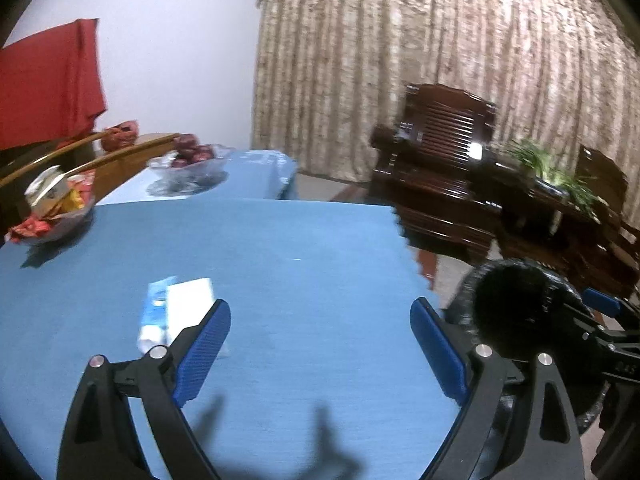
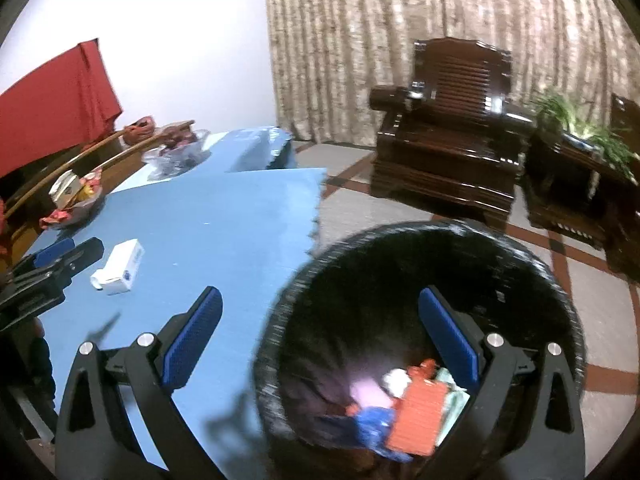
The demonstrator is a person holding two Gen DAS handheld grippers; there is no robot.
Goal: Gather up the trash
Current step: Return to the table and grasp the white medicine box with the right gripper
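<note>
Over the black bin (image 2: 420, 280) beside the table (image 2: 224, 216), the right gripper (image 2: 320, 340) hangs released above dropped scraps. Farther left, the empty, spread left gripper (image 1: 320, 340) nears the white carton (image 2: 120, 266); grasping it seems next.

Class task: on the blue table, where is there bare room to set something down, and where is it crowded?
Bare: the wide blue table between the white box and the table's right edge beside the black bin. Crowded: the far left, around the snack bowl and fruit bowl.
</note>
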